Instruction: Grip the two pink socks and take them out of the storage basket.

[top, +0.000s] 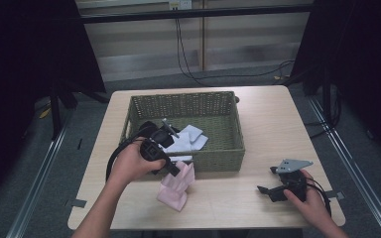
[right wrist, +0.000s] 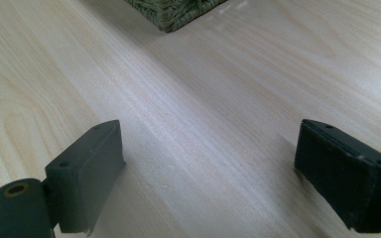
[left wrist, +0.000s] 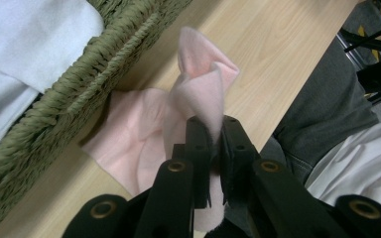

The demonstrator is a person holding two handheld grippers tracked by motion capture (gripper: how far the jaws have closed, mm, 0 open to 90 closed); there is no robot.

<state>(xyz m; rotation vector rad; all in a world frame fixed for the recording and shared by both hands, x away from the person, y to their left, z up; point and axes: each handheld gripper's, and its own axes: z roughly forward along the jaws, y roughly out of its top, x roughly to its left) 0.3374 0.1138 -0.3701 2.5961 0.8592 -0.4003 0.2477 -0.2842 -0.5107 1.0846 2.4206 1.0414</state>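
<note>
Just outside the basket (top: 188,161), the left claw (left wrist: 211,136) pinches a soft, crumpled pale-pink cloth (left wrist: 144,134); the right claw (right wrist: 208,173) gapes empty.

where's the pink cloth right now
In the high view the pink cloth sits left of centre on the table, just in front of the woven basket, pinched by the left tongs.

A pale pink cloth (top: 177,184), soft and crumpled, sits at lower centre of the high view, its top bunched upward, its lower part spread on the worktop (top: 258,124) just before the basket (top: 218,161).
</note>
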